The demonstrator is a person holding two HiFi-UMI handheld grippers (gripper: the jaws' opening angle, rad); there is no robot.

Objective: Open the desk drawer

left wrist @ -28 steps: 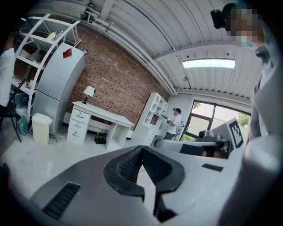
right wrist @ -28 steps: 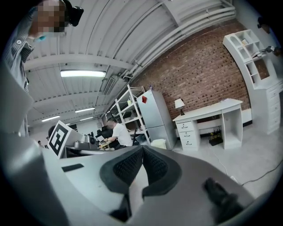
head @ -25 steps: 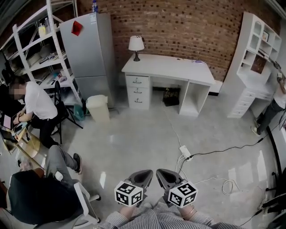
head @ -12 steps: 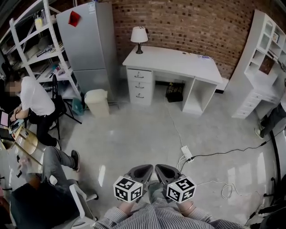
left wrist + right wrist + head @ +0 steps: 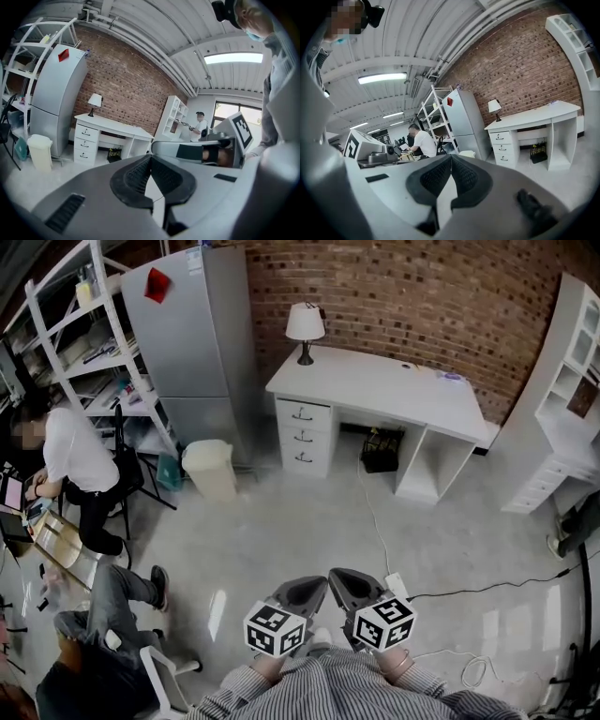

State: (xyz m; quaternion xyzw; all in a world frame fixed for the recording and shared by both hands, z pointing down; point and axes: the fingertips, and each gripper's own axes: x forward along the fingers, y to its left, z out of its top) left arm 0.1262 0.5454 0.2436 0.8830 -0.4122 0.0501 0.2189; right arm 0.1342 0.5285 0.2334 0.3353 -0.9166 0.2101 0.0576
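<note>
You hold 2 grippers low at 6 o'clock, side by side: the left gripper and the right gripper. Each has its fingers pressed together on nothing.

The white bench stands at 12 o'clock against the brick wall, well apart from you. 1 lamp sits on its left end. The stack of 3 drawers under that end is shut.

Open grey floor lies between you and the bench. 1 fridge and 1 bin stand at 11 o'clock. 1 power strip with loose cables lies at 5 o'clock.

2 people sit at 8 to 9 o'clock: a person in white, and a nearer person cut off by the edge. The white shelving at 2 o'clock is also cut off.
</note>
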